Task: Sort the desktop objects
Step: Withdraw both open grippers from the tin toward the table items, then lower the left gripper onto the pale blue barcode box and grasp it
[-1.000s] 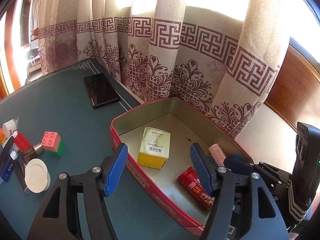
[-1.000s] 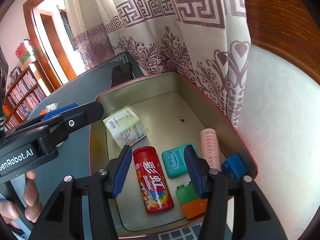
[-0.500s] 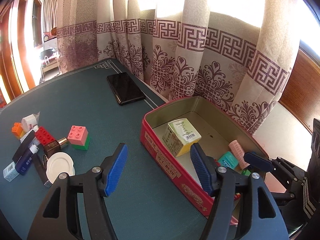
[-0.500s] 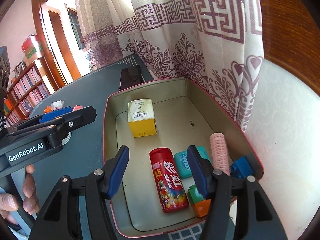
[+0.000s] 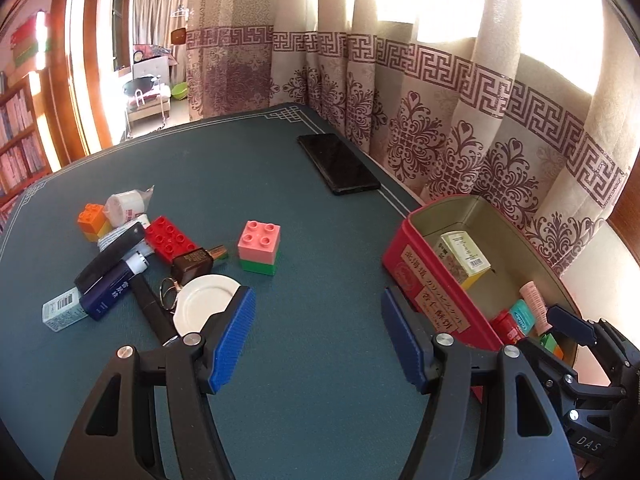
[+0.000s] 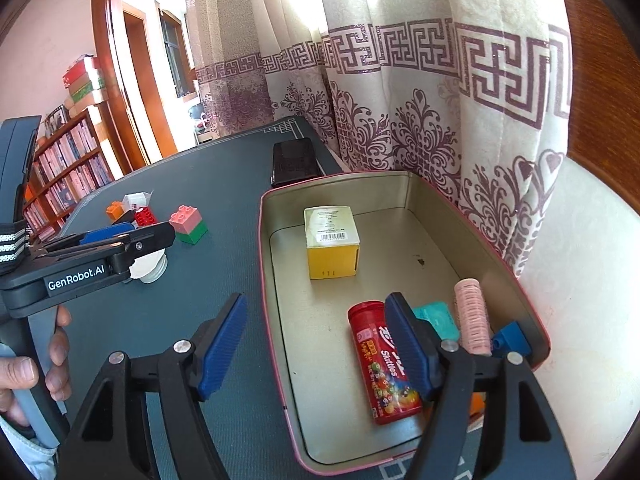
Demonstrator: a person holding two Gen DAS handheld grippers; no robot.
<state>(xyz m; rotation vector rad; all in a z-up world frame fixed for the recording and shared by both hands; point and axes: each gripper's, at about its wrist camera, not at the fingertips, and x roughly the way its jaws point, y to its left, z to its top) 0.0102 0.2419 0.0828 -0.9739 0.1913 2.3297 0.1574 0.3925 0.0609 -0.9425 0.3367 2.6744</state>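
Two grippers over the green table (image 5: 320,208), both empty. Far left, the unsorted heap: orange brick (image 5: 89,216), white roll (image 5: 120,204), red brick (image 5: 170,236), dark blue tube (image 5: 108,294), white lid (image 5: 204,300). Just right of it, a pink-on-green brick (image 5: 259,246) stands alone. Left gripper (image 5: 316,340) has swung leftward since a second ago: then it hung over the tin, now it hangs over bare cloth between heap and tin, jaws parted as before, nothing between them. A black phone (image 5: 338,164) lies by the curtain. Right: red tin (image 5: 432,292) holding yellow box (image 6: 331,242), red Skittles tube (image 6: 384,364), teal case (image 6: 438,318), pink roll (image 6: 474,316), blue brick (image 6: 514,340). Right gripper (image 6: 318,346) is over the tin's near-left rim, jaws opening, wider than earlier, gripping nothing; the tube lies released on the tin floor.
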